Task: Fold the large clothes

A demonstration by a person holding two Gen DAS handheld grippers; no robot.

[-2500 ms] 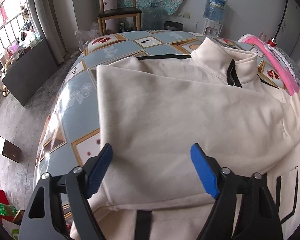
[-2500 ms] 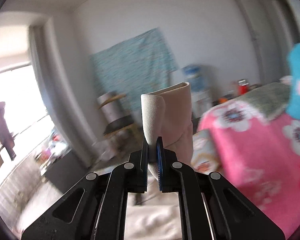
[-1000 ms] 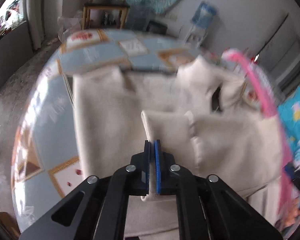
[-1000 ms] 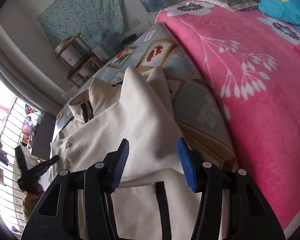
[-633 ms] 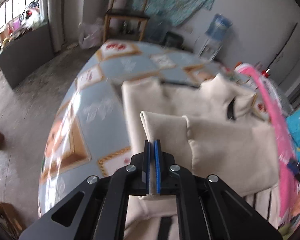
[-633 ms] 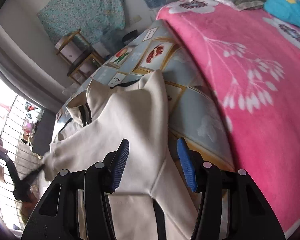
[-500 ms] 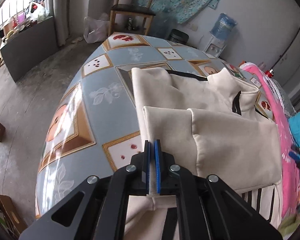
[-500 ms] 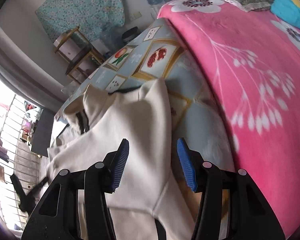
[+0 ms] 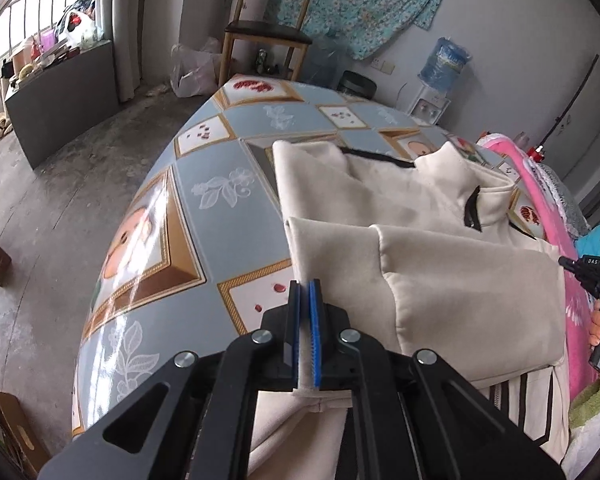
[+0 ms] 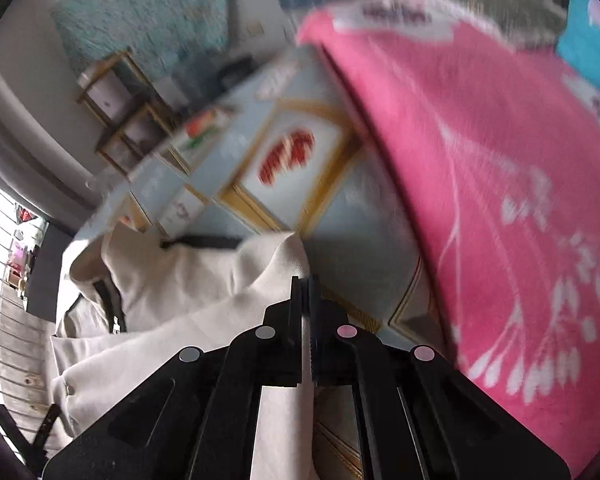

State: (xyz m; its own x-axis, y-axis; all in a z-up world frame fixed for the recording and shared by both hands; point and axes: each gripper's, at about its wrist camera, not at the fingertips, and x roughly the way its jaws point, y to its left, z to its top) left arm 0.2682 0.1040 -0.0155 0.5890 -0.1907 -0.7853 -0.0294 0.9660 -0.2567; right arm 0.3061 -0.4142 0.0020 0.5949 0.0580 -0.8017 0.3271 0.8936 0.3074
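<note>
Cream jacket [image 9: 440,264]; "DAS" label on right gripper [image 9: 592,270] housing.

One cream fleece jacket with black trim [image 9: 440,264] lies on one table covered in a blue-and-gold patterned cloth [image 9: 220,196]. Two black tools with blue pads: the left tool [image 9: 305,336] and the right tool [image 10: 305,320]. Beyond the table: one wooden chair [image 9: 268,36], one blue water-dispenser bottle [image 9: 446,64]. Beside it: one pink floral blanket [image 10: 520,200].
</note>
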